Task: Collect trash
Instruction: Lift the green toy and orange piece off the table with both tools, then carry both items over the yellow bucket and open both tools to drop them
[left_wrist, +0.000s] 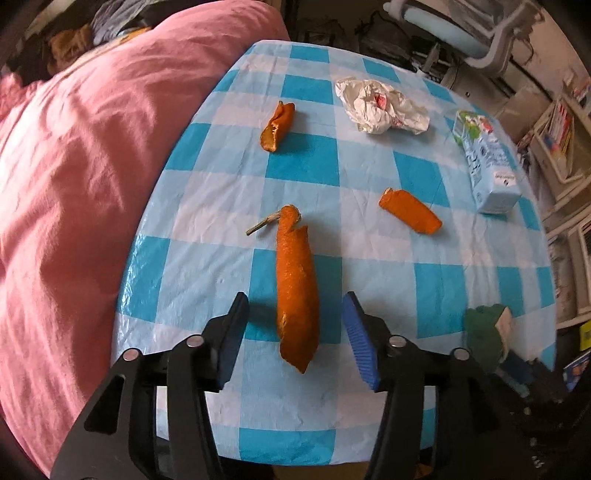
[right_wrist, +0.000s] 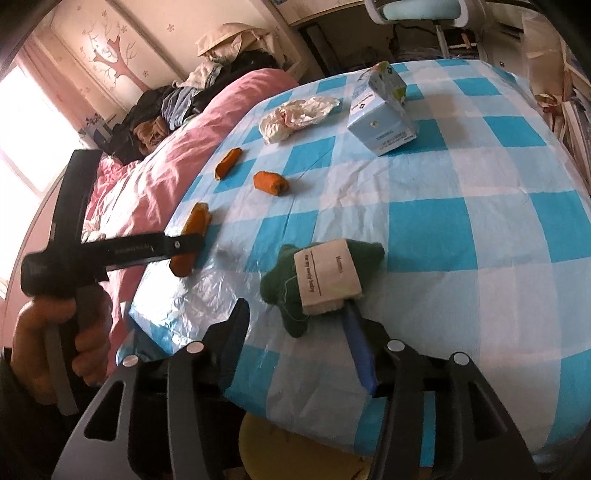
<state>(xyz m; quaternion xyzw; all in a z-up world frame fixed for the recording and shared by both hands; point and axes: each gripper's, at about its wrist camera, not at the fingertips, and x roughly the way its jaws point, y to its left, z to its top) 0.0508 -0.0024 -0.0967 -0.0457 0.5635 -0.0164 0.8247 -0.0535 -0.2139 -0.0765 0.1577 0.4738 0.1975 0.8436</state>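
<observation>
From the left wrist, your left gripper (left_wrist: 295, 325) stands released, its jaws apart on either side of the long orange peel (left_wrist: 297, 291) without pressing it; that peel lies near the table (left_wrist: 369, 266) edge nearest you. From the right wrist, your right gripper (right_wrist: 295, 325) is likewise unclenched, the green felt scrap (right_wrist: 321, 280) resting against its right pad, with open cloth beyond.

Background stuff: table's got a blue and white checkered cloth (left_wrist: 303, 166) covering it. Left side of the frame is a big pink duvet (left_wrist: 74, 166), with a heap of dark clothes (right_wrist: 166, 107) piled at the upper left. Pale blue office chair (left_wrist: 461, 33) up top, shelves of books (left_wrist: 554, 136) far right.
</observation>
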